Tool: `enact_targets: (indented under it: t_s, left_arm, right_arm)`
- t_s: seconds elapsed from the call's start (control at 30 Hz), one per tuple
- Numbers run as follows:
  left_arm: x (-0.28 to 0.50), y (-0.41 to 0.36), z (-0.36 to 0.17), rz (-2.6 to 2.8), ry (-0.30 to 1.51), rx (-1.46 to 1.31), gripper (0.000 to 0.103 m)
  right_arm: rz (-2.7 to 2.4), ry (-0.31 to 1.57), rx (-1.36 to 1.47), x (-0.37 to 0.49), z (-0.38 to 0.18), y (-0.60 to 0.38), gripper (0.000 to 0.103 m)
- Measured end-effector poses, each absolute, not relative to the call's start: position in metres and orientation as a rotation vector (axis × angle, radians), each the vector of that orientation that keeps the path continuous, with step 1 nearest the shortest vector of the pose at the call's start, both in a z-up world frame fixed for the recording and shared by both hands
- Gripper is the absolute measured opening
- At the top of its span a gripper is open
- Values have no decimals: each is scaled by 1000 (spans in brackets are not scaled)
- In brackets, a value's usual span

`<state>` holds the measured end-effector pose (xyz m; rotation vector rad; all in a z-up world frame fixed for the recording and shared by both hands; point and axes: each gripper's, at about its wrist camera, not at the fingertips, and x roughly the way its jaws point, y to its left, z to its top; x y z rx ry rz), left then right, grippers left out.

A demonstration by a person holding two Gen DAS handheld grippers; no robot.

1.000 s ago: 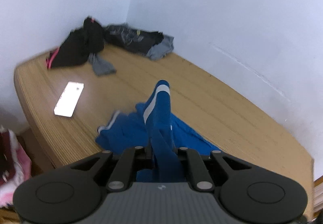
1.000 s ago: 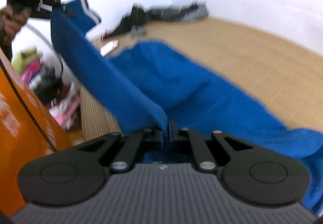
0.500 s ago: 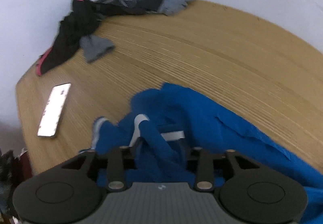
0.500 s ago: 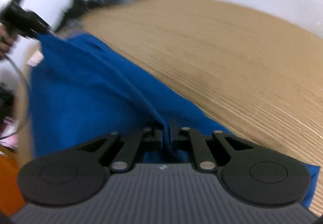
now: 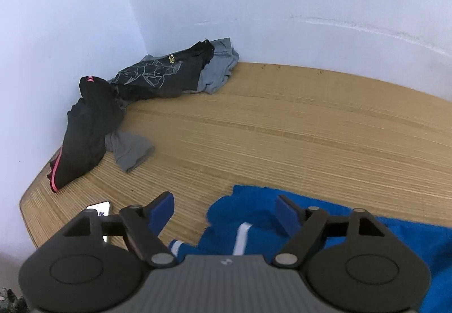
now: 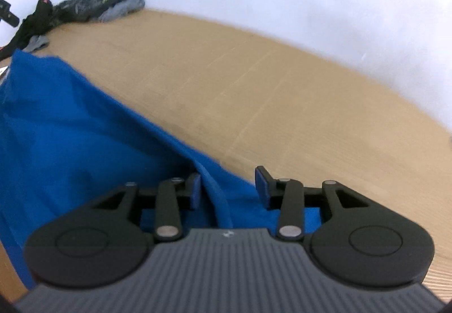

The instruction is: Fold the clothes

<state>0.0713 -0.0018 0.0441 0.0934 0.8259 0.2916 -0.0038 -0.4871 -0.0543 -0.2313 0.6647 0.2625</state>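
On the bamboo mat (image 5: 282, 126) lies the blue garment (image 5: 254, 217), spread low in both views. Jaws of the left gripper (image 5: 226, 210) are opening wide, with blue cloth below but not pinched. Jaws of the right gripper (image 6: 227, 186) are opening too; a blue fold runs between its pads, loose. Only the left view shows the phone (image 5: 100, 207) and, sharply, the dark clothes pile (image 5: 135, 98).
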Motion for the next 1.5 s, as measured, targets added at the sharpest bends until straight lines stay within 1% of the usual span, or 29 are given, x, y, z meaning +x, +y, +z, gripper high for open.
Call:
enact_targets:
  t_s: [0.03, 0.07, 0.1, 0.13, 0.17, 0.33, 0.4, 0.5, 0.53, 0.57, 0.63, 0.67, 0.7, 0.73, 0.77, 0.8, 0.83, 0.97, 1.0, 1.03, 1.1, 1.17, 1.2, 1.23, 1.27, 1.33, 1.37, 1.43, 1.5]
  left_arm:
    - [65, 6, 41, 269, 829, 98, 81]
    - [59, 14, 38, 247, 833, 102, 81]
    - [53, 22, 33, 219, 839, 115, 81]
    - [50, 29, 25, 182, 846, 144, 81]
    - [47, 36, 16, 143, 851, 178, 81]
    - [46, 67, -20, -144, 862, 190, 80]
    - [53, 71, -33, -255, 844, 191, 80]
    - [67, 75, -50, -378, 831, 172, 80]
    - [73, 76, -54, -412, 839, 148, 77]
    - [77, 77, -57, -447, 844, 118, 72]
    - [81, 80, -62, -510, 841, 56, 43]
    - [82, 81, -62, -522, 837, 31, 36]
    - [81, 84, -59, -536, 829, 2, 17]
    - [80, 87, -52, -554, 816, -32, 9]
    - [78, 90, -46, -571, 804, -65, 8]
    - [77, 93, -40, -589, 791, -99, 6]
    - [75, 95, -31, -602, 771, -121, 6]
    - [76, 95, 12, -553, 689, -110, 7]
    - [79, 94, 18, -510, 682, -95, 11]
    - [85, 93, 19, -452, 695, -68, 13]
    - [97, 92, 8, -332, 745, 1, 13]
    - [106, 94, -4, -242, 792, 49, 14]
    - [106, 97, -8, -255, 812, 33, 18]
    - [107, 101, -12, -282, 832, 7, 19]
    - [107, 104, -15, -312, 849, -14, 21]
    - [101, 106, -20, -362, 861, -7, 28]
    - [99, 106, -23, -384, 866, 7, 30]
    - [97, 103, -29, -425, 880, 40, 46]
    - [93, 106, -38, -420, 908, 60, 49]
  right_arm:
    - [286, 639, -243, -12, -46, -474, 46]
    - [326, 616, -251, -18, -38, -457, 54]
    - [373, 597, -253, -22, -31, -436, 59]
    - [416, 582, -249, -24, -26, -415, 67]
    - [463, 569, -240, -25, -21, -391, 70]
    - [706, 577, -92, 5, -16, -277, 70]
    - [755, 617, -45, 29, -24, -239, 70]
    - [715, 685, -60, 57, -44, -202, 70]
    - [697, 702, -64, 64, -50, -196, 70]
    - [679, 721, -67, 69, -57, -192, 70]
    - [645, 752, -38, 74, -70, -190, 69]
    - [630, 763, -5, 75, -77, -191, 69]
    - [620, 770, 32, 75, -81, -193, 69]
    - [614, 771, 73, 73, -84, -200, 64]
    - [614, 772, 117, 71, -86, -206, 55]
    - [622, 766, 167, 69, -88, -210, 49]
    - [628, 753, 219, 67, -87, -215, 41]
    - [628, 618, 474, 68, -81, -237, 40]
    - [616, 594, 528, 73, -82, -240, 40]
    - [594, 587, 547, 79, -85, -240, 41]
    - [513, 629, 479, 92, -92, -231, 44]
    - [434, 663, 398, 98, -95, -225, 44]
    - [400, 650, 387, 94, -93, -227, 44]
    - [376, 630, 383, 89, -90, -229, 46]
    - [371, 601, 383, 82, -85, -233, 52]
    - [389, 555, 330, 62, -71, -238, 62]
    - [409, 541, 287, 52, -65, -237, 68]
    - [480, 532, 203, 35, -59, -231, 70]
    - [580, 557, 140, 27, -59, -212, 70]
